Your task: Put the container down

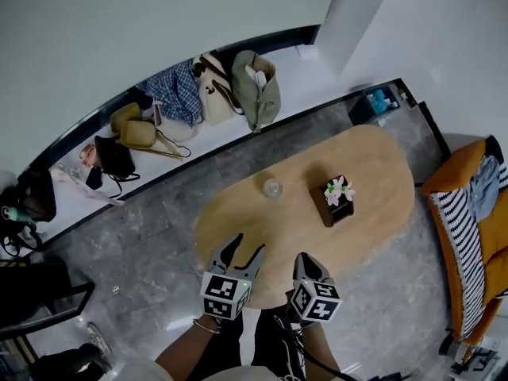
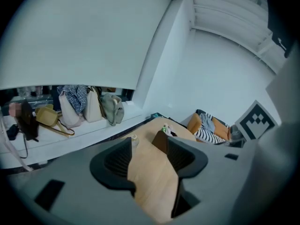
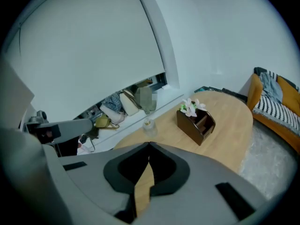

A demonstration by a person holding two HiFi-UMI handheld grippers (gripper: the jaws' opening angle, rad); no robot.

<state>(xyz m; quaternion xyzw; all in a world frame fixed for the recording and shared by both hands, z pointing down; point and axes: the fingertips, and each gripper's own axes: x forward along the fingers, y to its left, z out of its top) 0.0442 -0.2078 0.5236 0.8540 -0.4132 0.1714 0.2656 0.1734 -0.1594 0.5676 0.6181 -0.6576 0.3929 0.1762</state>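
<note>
Both my grippers hang over the near edge of the table (image 1: pixel 381 165), and neither carries anything. My left gripper (image 1: pixel 244 249) has its jaws spread, with only bare tabletop between them. My right gripper (image 1: pixel 305 262) is clenched tip to tip on nothing. Ahead stands the container (image 1: pixel 272 187), a small clear jar, upright on the wood and well apart from both. It lies forward and slightly right of my left jaws and forward-left of my right; the left is nearer. Beyond it, to the right, sits a dark wooden box (image 1: pixel 336 201) with flowers. I judge the setting-down done.
</note>
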